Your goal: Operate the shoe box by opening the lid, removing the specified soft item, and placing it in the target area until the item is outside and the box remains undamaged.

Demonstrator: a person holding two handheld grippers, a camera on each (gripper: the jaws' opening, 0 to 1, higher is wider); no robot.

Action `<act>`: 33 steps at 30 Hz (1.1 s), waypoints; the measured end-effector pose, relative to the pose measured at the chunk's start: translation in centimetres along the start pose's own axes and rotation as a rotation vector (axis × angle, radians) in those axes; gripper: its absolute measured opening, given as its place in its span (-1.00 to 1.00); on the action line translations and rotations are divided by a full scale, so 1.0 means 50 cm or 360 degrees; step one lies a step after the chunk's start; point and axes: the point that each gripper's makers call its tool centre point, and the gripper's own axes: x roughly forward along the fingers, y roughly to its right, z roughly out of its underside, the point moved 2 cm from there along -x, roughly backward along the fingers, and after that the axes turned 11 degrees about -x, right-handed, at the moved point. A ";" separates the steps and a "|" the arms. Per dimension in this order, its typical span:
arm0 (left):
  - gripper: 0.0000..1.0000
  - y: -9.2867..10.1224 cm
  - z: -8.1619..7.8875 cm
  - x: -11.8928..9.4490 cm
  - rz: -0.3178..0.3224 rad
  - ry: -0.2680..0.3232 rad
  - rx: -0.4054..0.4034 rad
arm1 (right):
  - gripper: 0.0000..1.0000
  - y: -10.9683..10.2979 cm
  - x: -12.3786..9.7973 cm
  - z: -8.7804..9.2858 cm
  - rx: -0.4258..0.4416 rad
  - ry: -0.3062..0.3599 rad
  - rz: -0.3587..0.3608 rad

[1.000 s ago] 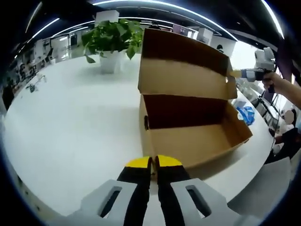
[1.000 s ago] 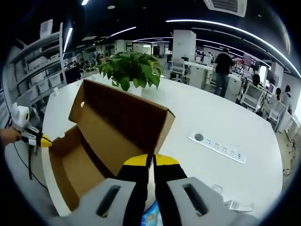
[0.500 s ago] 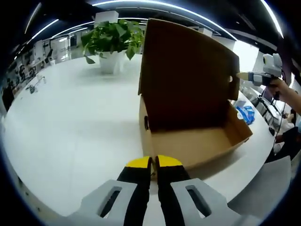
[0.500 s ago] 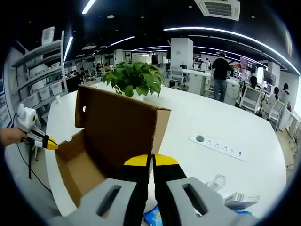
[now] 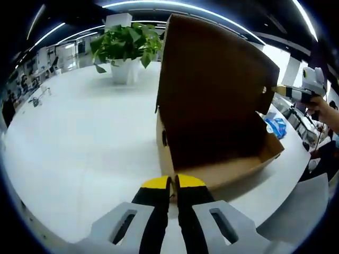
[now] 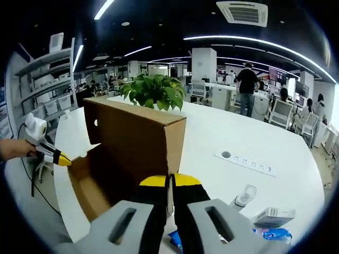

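Note:
The brown cardboard shoe box (image 5: 222, 165) lies on the white table (image 5: 79, 143). Its hinged lid (image 5: 212, 79) leans forward over the box, dark underside facing me, and shades the inside. My left gripper (image 5: 172, 182) is shut, its yellow tips at the box's near wall. In the right gripper view the same box (image 6: 100, 185) sits under its lid (image 6: 137, 135), with the left gripper (image 6: 59, 159) at its far left corner. My right gripper (image 6: 170, 182) is shut with nothing between its tips. It appears in the left gripper view as the right gripper (image 5: 294, 92) beside the lid's edge.
A potted plant (image 6: 153, 91) stands behind the box. A power strip (image 6: 247, 162), a clear bottle (image 6: 242, 198), a white carton (image 6: 273, 217) and a blue packet (image 6: 275, 234) lie on the table to the right. A blue packet (image 5: 276, 127) lies beyond the box. People stand in the office behind.
The lid has swung forward from wide open to leaning over the box. The right gripper has risen and drawn back a little. The left gripper has stayed put.

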 end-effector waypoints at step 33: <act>-0.96 0.002 0.001 -0.004 0.0008 0.0033 0.0031 | -0.91 -0.082 -0.058 0.078 -0.0058 0.0033 -0.0033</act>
